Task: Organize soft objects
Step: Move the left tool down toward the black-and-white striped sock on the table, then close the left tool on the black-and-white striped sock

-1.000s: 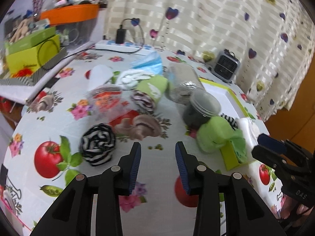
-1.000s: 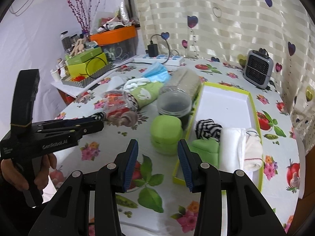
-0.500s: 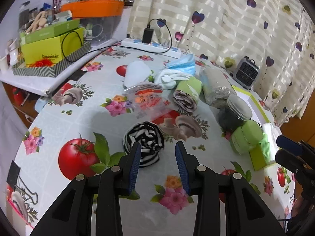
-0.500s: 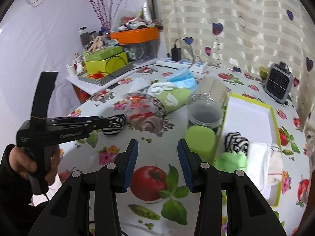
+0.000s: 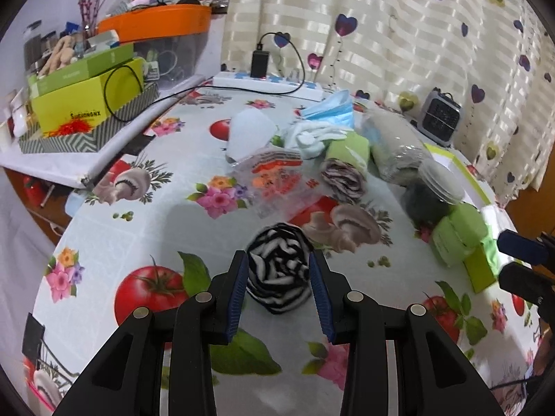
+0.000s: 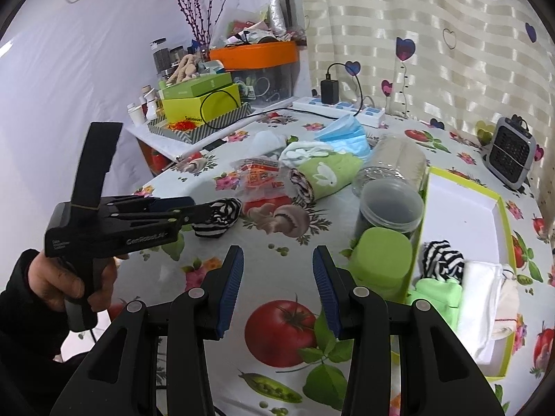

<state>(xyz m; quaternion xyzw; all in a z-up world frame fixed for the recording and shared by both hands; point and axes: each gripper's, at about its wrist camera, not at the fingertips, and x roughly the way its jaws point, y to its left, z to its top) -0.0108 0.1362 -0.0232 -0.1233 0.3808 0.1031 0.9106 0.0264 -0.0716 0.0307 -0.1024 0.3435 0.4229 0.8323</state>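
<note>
Clutter beyond striped roll (image 5: 279, 270): plastic packet (image 5: 277, 176), jar (image 5: 432, 194), green roll (image 5: 458, 234).

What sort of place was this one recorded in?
Most likely a lived-in home: a table under a fruit-and-flower oilcloth, heart-print curtains behind it, and a cluttered side shelf with boxes and jars.

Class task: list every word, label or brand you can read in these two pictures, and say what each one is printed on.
"GenRobot.AI": on the side of the left tongs.
Smaller print on the tongs' body, left of that: too small to read.
Dark print on the yellow box: too blurred to read for sure.
Print on the orange packet: too blurred to read.
Nothing else is readable.
</note>
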